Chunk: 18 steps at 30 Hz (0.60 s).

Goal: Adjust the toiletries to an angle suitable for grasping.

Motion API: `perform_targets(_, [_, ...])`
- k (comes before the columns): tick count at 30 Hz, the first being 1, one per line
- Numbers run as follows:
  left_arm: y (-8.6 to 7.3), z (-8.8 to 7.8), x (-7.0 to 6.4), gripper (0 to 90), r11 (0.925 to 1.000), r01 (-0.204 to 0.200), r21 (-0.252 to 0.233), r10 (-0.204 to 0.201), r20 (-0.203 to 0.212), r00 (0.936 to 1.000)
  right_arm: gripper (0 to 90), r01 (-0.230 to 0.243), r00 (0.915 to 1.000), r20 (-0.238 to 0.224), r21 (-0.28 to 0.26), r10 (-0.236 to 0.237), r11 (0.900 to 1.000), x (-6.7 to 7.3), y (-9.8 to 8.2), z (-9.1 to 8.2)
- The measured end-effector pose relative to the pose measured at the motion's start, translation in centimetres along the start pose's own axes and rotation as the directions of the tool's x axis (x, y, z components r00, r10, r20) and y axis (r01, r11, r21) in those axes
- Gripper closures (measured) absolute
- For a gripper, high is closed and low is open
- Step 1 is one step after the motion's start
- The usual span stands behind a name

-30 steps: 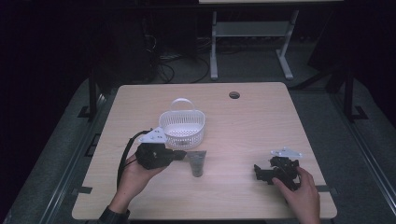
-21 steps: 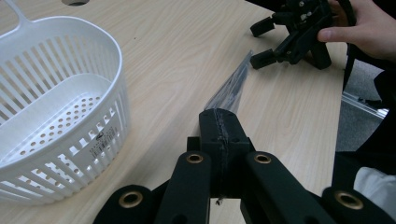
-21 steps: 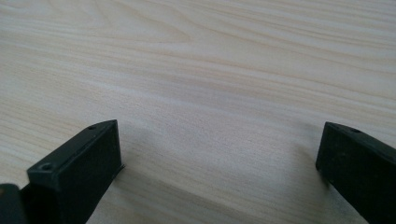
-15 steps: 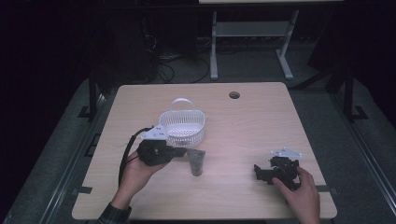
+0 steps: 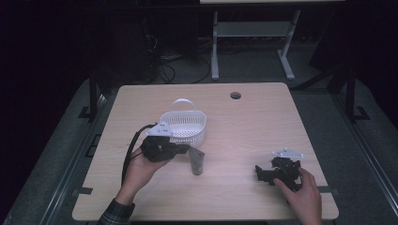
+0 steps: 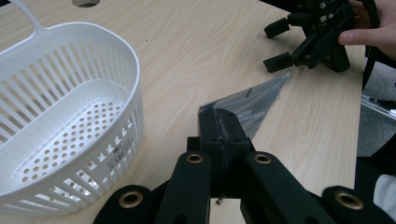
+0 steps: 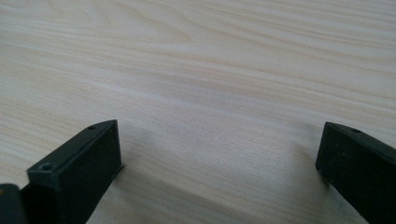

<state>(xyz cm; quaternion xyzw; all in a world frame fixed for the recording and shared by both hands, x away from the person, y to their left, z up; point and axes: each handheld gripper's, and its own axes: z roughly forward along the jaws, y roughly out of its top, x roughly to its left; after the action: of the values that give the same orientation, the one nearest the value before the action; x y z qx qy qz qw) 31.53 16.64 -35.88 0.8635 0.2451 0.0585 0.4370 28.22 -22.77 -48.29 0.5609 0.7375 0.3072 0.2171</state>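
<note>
- One pale wood-grain worktop [image 5: 263,117] stands in a dark room, a round cable hole [image 5: 235,95] near its far edge and a white frame [image 5: 248,33] behind it.
- Left tongs [image 6: 223,128] — clamped tight on the end of a dark foil sachet [image 6: 254,105], which juts out above the wood just beside the white slotted basket [image 6: 70,126].
- Right tongs [image 7: 215,158] gape wide over bare grain — nothing between them.
- High view alone gives the basket's handle [image 5: 182,101].

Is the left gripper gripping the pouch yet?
Touching: in the left gripper view the left gripper is clamped shut on the pouch's edge.
</note>
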Motion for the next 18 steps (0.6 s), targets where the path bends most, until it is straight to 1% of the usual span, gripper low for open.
perform_targets(5, [0.3,0.4,0.3,89.7,1.0000,-0.003,-0.001,0.003,-0.005,1.0000,0.0,0.002,1.0000,-0.001,-0.002,-0.002,1.000,0.0,0.0,0.0])
perform_targets(18, [1.0,1.4,0.9,89.7,1.0000,-0.009,-0.003,0.009,-0.002,1.0000,0.0,0.001,1.0000,-0.002,-0.001,-0.001,1.000,0.0,0.0,0.0])
